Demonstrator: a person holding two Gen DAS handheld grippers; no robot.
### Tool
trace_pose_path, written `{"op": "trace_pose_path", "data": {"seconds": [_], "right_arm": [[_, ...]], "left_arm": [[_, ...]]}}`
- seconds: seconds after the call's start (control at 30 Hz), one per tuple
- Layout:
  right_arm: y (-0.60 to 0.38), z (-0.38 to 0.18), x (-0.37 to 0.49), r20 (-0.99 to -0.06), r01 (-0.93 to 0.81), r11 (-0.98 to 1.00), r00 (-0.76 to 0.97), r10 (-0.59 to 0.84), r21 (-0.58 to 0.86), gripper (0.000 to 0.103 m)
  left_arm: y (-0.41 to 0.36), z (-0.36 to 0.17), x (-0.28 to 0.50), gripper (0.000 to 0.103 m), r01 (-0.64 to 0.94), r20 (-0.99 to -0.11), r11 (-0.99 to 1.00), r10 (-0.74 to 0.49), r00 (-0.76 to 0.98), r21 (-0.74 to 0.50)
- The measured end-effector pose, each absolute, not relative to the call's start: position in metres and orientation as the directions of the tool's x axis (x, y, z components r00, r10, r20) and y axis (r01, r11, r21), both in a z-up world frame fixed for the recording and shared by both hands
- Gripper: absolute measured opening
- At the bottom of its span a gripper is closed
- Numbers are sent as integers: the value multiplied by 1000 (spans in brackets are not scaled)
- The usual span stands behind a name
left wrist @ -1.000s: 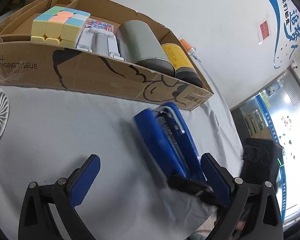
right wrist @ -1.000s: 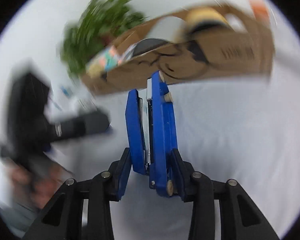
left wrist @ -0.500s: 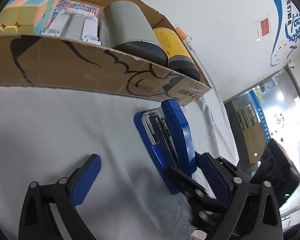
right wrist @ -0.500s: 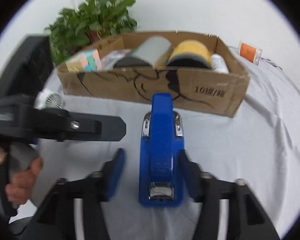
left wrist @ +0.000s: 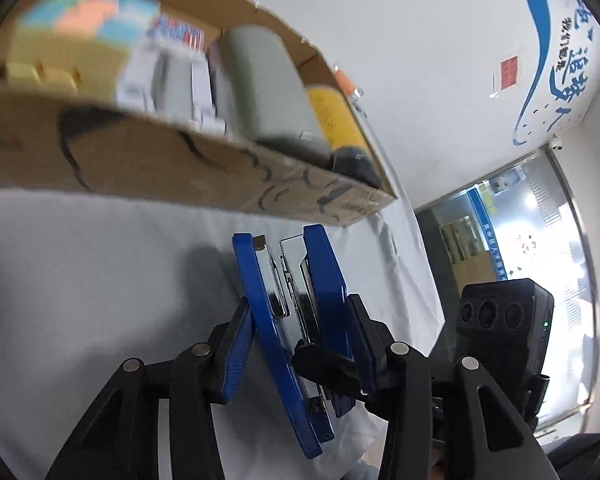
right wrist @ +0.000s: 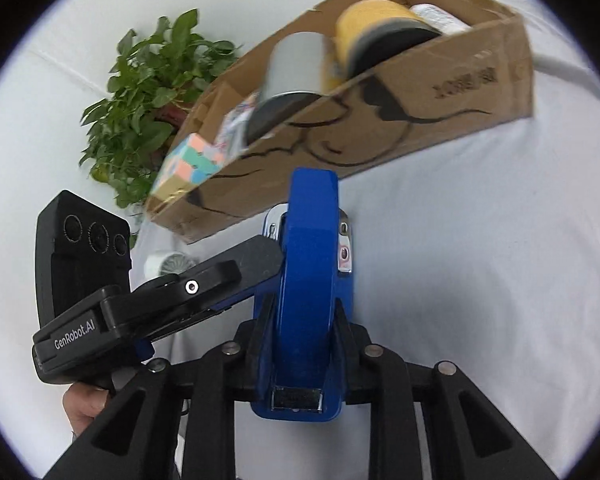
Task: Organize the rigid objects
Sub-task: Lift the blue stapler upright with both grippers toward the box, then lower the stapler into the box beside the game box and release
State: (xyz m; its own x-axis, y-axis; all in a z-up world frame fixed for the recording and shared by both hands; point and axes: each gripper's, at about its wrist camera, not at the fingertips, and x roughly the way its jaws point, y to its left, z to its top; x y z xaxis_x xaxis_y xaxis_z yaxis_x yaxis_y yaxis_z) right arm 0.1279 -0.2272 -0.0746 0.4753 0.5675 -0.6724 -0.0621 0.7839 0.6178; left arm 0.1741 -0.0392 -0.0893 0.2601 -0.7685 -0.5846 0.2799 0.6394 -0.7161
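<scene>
1. Since half a second ago, both my grippers have closed on the blue stapler (left wrist: 296,320); earlier my left pads stood wide apart with the stapler lying flat on the cloth, and now it is turned on edge between them.
2. Left gripper (left wrist: 300,344): narrow, pads pressing the stapler's base on one side and its top arm on the other. Stapler mouth is gaping, metal magazine visible between the two blue halves.
3. Right gripper (right wrist: 300,328): narrow, clamped on both flanks of the stapler (right wrist: 308,280) near its rear hinge end. Stapler nose points away from me toward the cardboard box (right wrist: 380,128).
4. Right view shows my left gripper (right wrist: 256,264) coming in from the side, its fingertip touching the stapler's flank.
5. Stapler looks raised off the white tablecloth (right wrist: 480,280), a shadow beneath it; contact with the cloth I cannot tell.
6. Box (left wrist: 140,160) sits just beyond the stapler. Inside, left to right: pastel puzzle cube (left wrist: 76,48), white-grey plastic item (left wrist: 168,80), grey cylinder (left wrist: 268,92), yellow cylinder (left wrist: 336,120).
7. Potted plant (right wrist: 148,100) behind the box's far end; small white fan (right wrist: 172,264) on the cloth near it.
</scene>
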Motion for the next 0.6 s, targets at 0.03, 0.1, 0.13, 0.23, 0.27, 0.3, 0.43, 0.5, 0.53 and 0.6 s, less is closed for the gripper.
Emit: {"op": "trace_pose_path", "data": {"seconds": [0.03,0.1,0.13,0.23,0.27,0.3,0.43,0.5,0.53,0.6], "right_arm": [[-220,-65,129,-665,-85,791,491,562,606,23],[-203,-38,138,-630,-142,785,520,577,603,23],[-201,-28,139,-612,-163,778,529,588,607,24],[-179,15,163,-547,-242,761,569,614,602,24],[-172,30,176,-525,-261,755,583,620,602,24],[-166,42,190,-508,-273,751,594,623,601,24],[-146,67,249,-497,-283,757,612,616,589,24],[-137,65,284,-520,-265,764,599,609,588,24],[-138,60,292,-538,-256,773,592,600,580,25],[-132,47,314,-573,-225,780,566,592,584,25]], "left_arm": [[-29,-77,174,43,281,-568,634,-772,284,-721],[-11,-50,177,42,285,-551,636,-768,327,-717],[-4,-33,180,42,304,-555,653,-753,353,-693],[14,25,203,43,361,-561,705,-706,433,-610],[22,43,218,43,375,-556,713,-699,450,-592],[30,58,235,43,386,-551,717,-695,462,-580],[52,82,300,43,375,-566,727,-685,459,-575],[63,74,338,42,344,-583,725,-687,434,-597],[73,69,354,42,327,-591,721,-690,417,-611],[81,48,384,42,289,-607,712,-699,378,-640]]}}
